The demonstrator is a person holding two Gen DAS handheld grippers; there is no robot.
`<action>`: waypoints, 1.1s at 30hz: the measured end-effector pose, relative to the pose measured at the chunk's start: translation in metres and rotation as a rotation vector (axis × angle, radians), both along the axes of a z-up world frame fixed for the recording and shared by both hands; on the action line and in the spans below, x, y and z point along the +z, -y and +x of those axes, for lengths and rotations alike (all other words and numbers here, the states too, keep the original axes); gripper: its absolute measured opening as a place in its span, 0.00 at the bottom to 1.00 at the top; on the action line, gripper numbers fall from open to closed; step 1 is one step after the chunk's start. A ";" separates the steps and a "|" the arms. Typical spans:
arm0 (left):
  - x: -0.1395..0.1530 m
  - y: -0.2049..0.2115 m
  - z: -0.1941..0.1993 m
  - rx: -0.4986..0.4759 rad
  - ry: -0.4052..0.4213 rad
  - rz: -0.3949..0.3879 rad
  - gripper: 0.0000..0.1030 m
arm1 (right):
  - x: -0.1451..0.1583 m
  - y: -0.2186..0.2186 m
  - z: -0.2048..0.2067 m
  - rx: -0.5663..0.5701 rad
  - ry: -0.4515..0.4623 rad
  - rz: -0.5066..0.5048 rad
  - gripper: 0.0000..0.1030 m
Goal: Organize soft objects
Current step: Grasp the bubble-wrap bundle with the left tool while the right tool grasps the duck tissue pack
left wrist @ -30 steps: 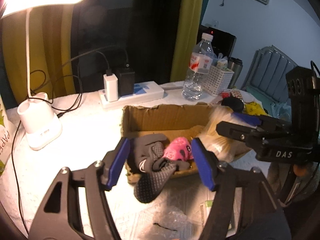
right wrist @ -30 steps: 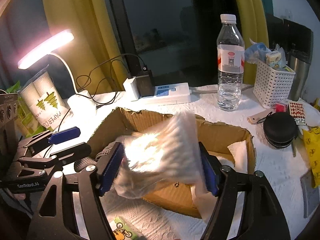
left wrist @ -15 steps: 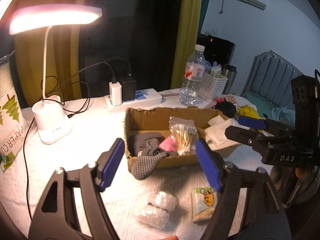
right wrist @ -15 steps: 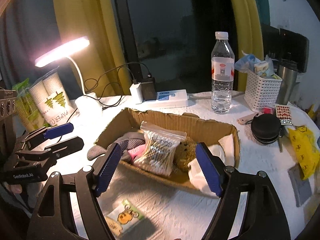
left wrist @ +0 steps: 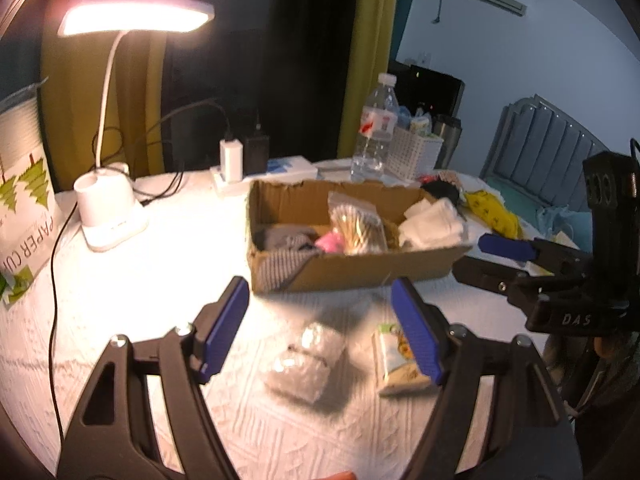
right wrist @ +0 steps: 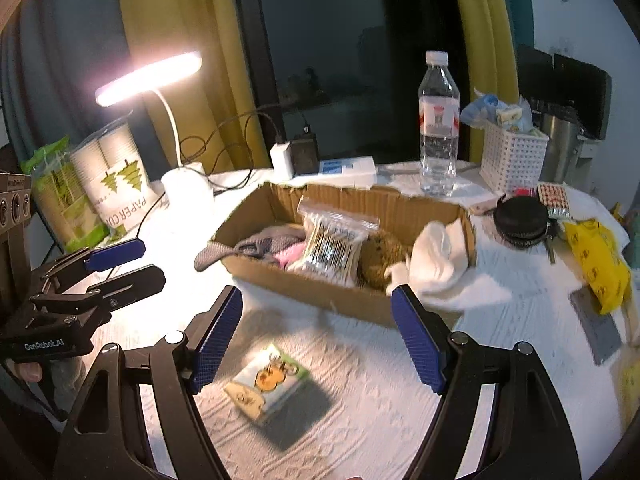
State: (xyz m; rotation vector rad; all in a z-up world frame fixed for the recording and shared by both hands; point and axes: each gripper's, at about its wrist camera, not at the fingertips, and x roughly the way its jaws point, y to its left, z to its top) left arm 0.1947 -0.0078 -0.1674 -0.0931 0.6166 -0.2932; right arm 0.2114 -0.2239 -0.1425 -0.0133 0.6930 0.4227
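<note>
A shallow cardboard box [right wrist: 320, 286] [left wrist: 360, 270] sits mid-table. In it lie a grey sock [right wrist: 256, 242], a pink soft thing [right wrist: 294, 254], a bag of cotton swabs [right wrist: 332, 242] [left wrist: 356, 226], a brown plush [right wrist: 378, 256] and white cloth [right wrist: 436, 258] hanging over the right end. In front of the box lie a small tissue packet [right wrist: 266, 384] [left wrist: 396, 360] and a clear plastic bag [left wrist: 306, 360]. My left gripper [left wrist: 320, 332] is open and empty above the clear bag. My right gripper [right wrist: 316, 336] is open and empty above the tissue packet.
A lit desk lamp [left wrist: 108, 216] stands left, a paper-cup pack [right wrist: 112, 176] beside it. Behind the box are a power strip with chargers [right wrist: 320, 166], a water bottle [right wrist: 438, 124] and a white basket [right wrist: 512, 158]. A black round case [right wrist: 520, 222] and yellow bag [right wrist: 596, 260] lie right.
My right gripper let go of the cotton swab bag into the box and opened. Both grippers pulled back from the box toward the table's front.
</note>
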 end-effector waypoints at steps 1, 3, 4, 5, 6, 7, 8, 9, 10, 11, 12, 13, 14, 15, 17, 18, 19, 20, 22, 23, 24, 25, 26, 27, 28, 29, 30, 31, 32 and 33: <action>-0.005 0.000 -0.001 -0.002 -0.010 0.007 0.73 | -0.004 -0.001 -0.002 0.001 -0.008 0.001 0.78; -0.014 0.000 -0.002 -0.003 -0.030 0.015 0.73 | -0.012 -0.003 -0.004 0.005 -0.024 0.000 0.78; -0.018 -0.001 -0.002 -0.004 -0.039 0.017 0.73 | -0.016 -0.005 -0.005 0.007 -0.034 0.000 0.78; -0.023 -0.001 -0.002 -0.004 -0.049 0.021 0.73 | -0.021 -0.007 -0.006 0.010 -0.045 0.001 0.78; -0.027 -0.002 -0.002 -0.004 -0.060 0.025 0.73 | -0.026 -0.010 -0.006 0.015 -0.059 0.000 0.78; -0.030 -0.003 -0.002 -0.005 -0.066 0.027 0.73 | -0.030 -0.012 -0.006 0.019 -0.070 -0.002 0.78; -0.035 -0.003 -0.002 -0.007 -0.074 0.031 0.73 | -0.036 -0.016 -0.006 0.026 -0.089 -0.005 0.78; -0.039 -0.003 -0.002 -0.008 -0.081 0.036 0.73 | -0.039 -0.018 -0.006 0.032 -0.104 -0.005 0.78; -0.042 -0.004 -0.001 -0.008 -0.090 0.041 0.73 | -0.043 -0.020 -0.007 0.036 -0.117 -0.005 0.78; -0.048 -0.004 0.000 -0.008 -0.107 0.043 0.73 | -0.047 -0.024 -0.006 0.042 -0.134 -0.006 0.78; -0.051 -0.004 0.002 -0.008 -0.117 0.042 0.73 | -0.051 -0.027 -0.006 0.049 -0.148 -0.012 0.78; -0.054 -0.005 0.003 -0.008 -0.125 0.042 0.73 | -0.056 -0.031 -0.005 0.055 -0.163 -0.022 0.78; -0.057 -0.006 0.005 -0.005 -0.135 0.046 0.73 | -0.059 -0.034 -0.004 0.059 -0.175 -0.027 0.78; -0.059 -0.006 0.007 -0.003 -0.146 0.048 0.73 | -0.062 -0.036 -0.002 0.064 -0.189 -0.029 0.78; -0.063 -0.006 0.011 0.008 -0.163 0.058 0.73 | -0.069 -0.042 0.001 0.073 -0.221 -0.036 0.77; -0.064 -0.005 0.014 0.011 -0.172 0.065 0.73 | -0.071 -0.043 0.002 0.075 -0.232 -0.040 0.77; -0.066 -0.005 0.017 0.013 -0.183 0.069 0.73 | -0.074 -0.044 0.003 0.075 -0.242 -0.043 0.77; -0.070 -0.004 0.020 0.012 -0.198 0.073 0.73 | -0.076 -0.044 0.005 0.072 -0.251 -0.042 0.77; -0.076 0.000 0.024 0.007 -0.234 0.090 0.73 | -0.077 -0.045 0.006 0.076 -0.254 -0.039 0.77; -0.077 0.002 0.026 0.002 -0.240 0.094 0.73 | -0.077 -0.044 0.006 0.080 -0.254 -0.040 0.77; -0.078 0.004 0.026 -0.001 -0.241 0.102 0.73 | -0.076 -0.044 0.006 0.083 -0.253 -0.040 0.77; -0.078 0.006 0.026 -0.005 -0.239 0.107 0.73 | -0.076 -0.043 0.006 0.086 -0.251 -0.040 0.75; -0.078 0.008 0.027 -0.011 -0.238 0.114 0.73 | -0.076 -0.041 0.005 0.088 -0.249 -0.035 0.74; -0.078 0.010 0.027 -0.015 -0.238 0.120 0.73 | -0.076 -0.039 0.006 0.090 -0.250 -0.031 0.73; -0.078 0.011 0.027 -0.020 -0.237 0.124 0.73 | -0.075 -0.037 0.006 0.091 -0.250 -0.024 0.72; -0.078 0.013 0.027 -0.029 -0.234 0.126 0.72 | -0.075 -0.034 0.006 0.090 -0.251 -0.020 0.71; -0.078 0.014 0.026 -0.038 -0.232 0.127 0.69 | -0.074 -0.032 0.005 0.087 -0.248 -0.022 0.70; -0.078 0.016 0.026 -0.052 -0.231 0.131 0.59 | -0.073 -0.029 0.005 0.083 -0.245 -0.025 0.70; -0.078 0.019 0.026 -0.062 -0.230 0.138 0.53 | -0.071 -0.026 0.004 0.082 -0.242 -0.024 0.69; -0.077 0.022 0.025 -0.069 -0.227 0.148 0.50 | -0.069 -0.024 0.003 0.083 -0.238 -0.022 0.68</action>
